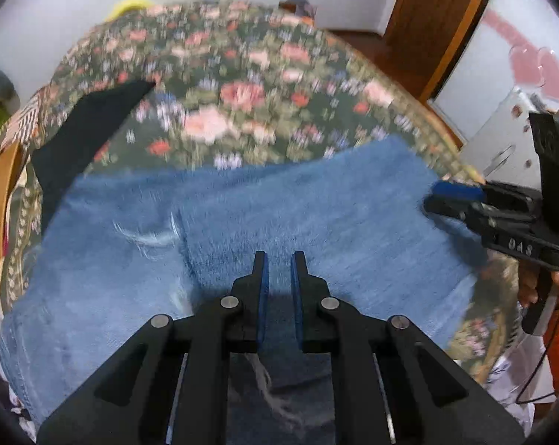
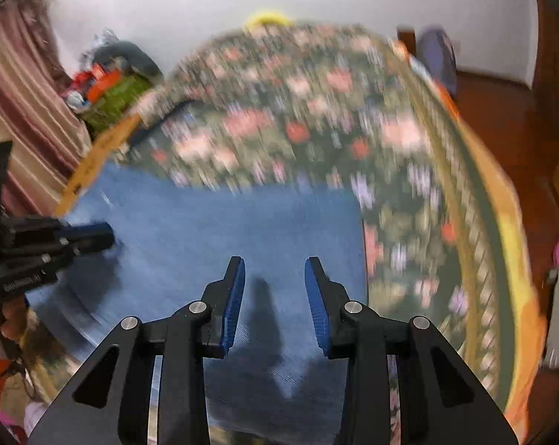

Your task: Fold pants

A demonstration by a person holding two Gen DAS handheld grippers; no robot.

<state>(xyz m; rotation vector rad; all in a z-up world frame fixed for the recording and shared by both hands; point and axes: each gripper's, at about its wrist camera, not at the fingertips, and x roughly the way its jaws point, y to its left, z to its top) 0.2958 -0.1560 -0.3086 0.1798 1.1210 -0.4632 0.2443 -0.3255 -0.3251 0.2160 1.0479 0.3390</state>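
So the jeans (image 1: 242,230) are lying spread out on the floral bedspread (image 1: 242,85), already looking like a wide blue slab, with a frayed rip showing toward the left part of the denim in the left wrist view. Their long axis is running side to side across both cameras, so each claw is facing a long edge broadside rather than pointing down a leg.

The left claw (image 1: 279,270) is hovering right over the jeans, roughly mid-width, jaws only narrowly apart and nothing pinched between them. There's some frayed thread dangling under it, but that looks like part of the denim, not something it's gripping.

The right claw (image 2: 275,274) is sitting over the right-hand end of the jeans, with the denim's edge and bare bedspread just beside it. Jaws are spread clearly wider than the left one's, also empty.

Both views are motion-blurred, so fine detail is iffy. A dark garment (image 1: 82,129) is lying on the bedspread past the jeans' far left corner.

My guess: the right claw is the better placed one for grabbing that end and carrying it across toward the left.
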